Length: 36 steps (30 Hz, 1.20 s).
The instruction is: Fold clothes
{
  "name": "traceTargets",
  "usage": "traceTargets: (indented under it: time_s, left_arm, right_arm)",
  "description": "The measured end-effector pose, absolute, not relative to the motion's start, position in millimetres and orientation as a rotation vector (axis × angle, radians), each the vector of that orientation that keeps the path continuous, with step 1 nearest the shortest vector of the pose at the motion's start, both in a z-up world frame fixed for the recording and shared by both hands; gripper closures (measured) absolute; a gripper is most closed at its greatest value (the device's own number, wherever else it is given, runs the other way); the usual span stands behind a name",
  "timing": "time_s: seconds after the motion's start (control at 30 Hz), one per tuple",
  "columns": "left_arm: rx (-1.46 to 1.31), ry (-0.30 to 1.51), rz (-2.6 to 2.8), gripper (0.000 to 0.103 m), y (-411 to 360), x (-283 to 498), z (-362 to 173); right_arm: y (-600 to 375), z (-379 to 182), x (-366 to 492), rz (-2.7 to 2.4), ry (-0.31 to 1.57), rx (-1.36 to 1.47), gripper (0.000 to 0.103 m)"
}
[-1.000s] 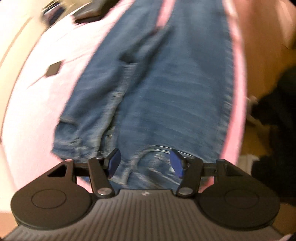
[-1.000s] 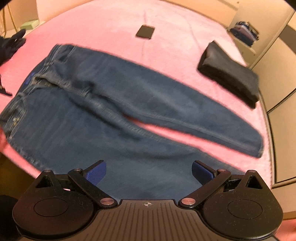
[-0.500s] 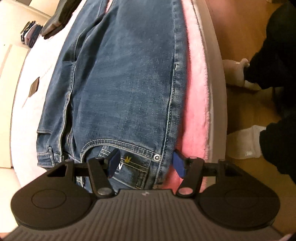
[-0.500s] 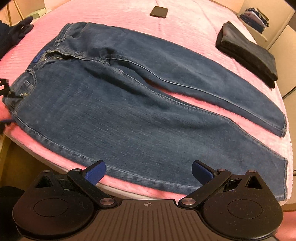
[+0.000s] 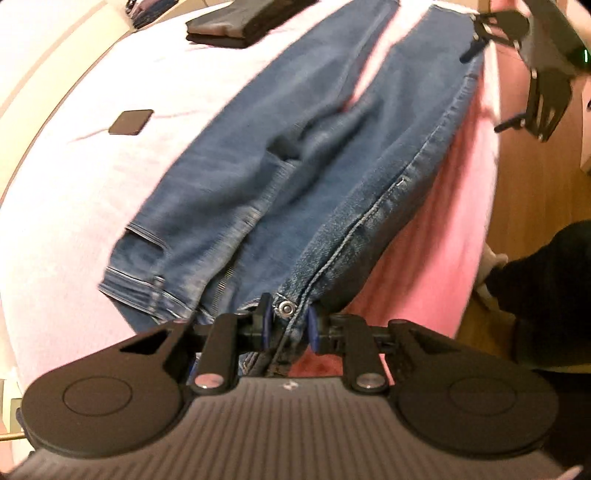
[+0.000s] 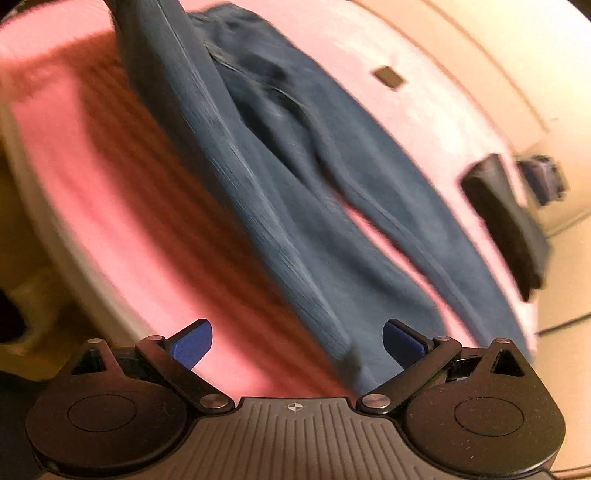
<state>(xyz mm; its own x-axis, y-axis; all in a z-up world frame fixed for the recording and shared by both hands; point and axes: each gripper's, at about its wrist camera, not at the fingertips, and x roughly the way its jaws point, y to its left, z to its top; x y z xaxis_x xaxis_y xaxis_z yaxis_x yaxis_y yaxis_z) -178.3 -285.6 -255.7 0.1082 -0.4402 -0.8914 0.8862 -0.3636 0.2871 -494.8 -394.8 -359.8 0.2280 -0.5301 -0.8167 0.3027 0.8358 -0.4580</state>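
Left gripper [image 5: 286, 328] pinches the jeans [image 5: 280, 177] at the waistband corner by the metal rivet [image 5: 285, 306]; its jaws have just been closing, denim between the blue pads. That near corner is lifted off the pink blanket [image 5: 424, 251], with the side seam running up and away from the tongs. The rest of the jeans lies spread on the blanket, legs reaching far. Right gripper [image 6: 297, 345] hovers at the near edge of the bed over one leg's hem; jaws spread wide, just been narrowing, pads not touching the cloth that lies between and below them. Folded dark garment [image 5: 236, 26] sits far, left of the legs. A small dark flat object [image 5: 130, 122] lies left of the jeans. Right-wrist view blurred.
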Motion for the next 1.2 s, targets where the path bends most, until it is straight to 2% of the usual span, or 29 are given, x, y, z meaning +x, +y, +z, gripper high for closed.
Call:
traceTargets:
  time_s: [0.03,0.13,0.2,0.33,0.37,0.43,0.67,0.87,1.03,1.2]
  left_arm:
    - [1.28,0.5,-1.512,0.087,-289.9,-178.0,-251.0]
    - [1.313,0.509,-1.488,0.087,-298.4,-181.9,-243.2]
    - [1.339,0.528,-1.465,0.087,-302.2,-184.7,-241.9]
    - [1.418,0.543,-1.414,0.087,-310.9,-194.4,-243.7]
    - [1.445,0.534,-1.402,0.087,-311.3,-198.9,-243.3]
    - [1.486,0.53,-1.373,0.087,-314.0,-206.4,-240.9]
    - [1.54,0.537,-1.285,0.087,-323.4,-221.2,-220.7]
    - [1.5,0.56,-1.231,0.087,-344.9,-194.5,-186.9]
    - [1.474,0.623,-1.278,0.087,-383.1,-143.6,-169.5]
    - [1.468,0.677,-1.352,0.087,-438.0,-80.1,-194.4]
  right_arm:
    - [-406.0,-365.6,-504.2,-0.595,1.229,-0.22,0.029]
    - [-441.3,-382.5,-541.7,-0.639,1.294,-0.242,0.032]
    - [-464.2,-390.3,-571.7,-0.661,1.337,-0.258,0.042]
    - [-500.8,-391.8,-626.8,-0.649,1.373,-0.273,0.044]
    - [-506.5,-391.2,-634.3,-0.628,1.386,-0.28,0.065]
    - [-517.7,-386.8,-645.8,-0.588,1.422,-0.263,0.099]
    - [-546.3,-314.9,-662.9,-0.564,1.406,-0.212,0.1]
    - [-586.1,-244.8,-630.8,-0.474,1.386,-0.298,0.1]
    - [-658.3,-248.2,-582.0,-0.324,1.48,-0.344,0.1]
    - [-736.0,-284.7,-531.8,-0.236,1.597,-0.344,0.1]
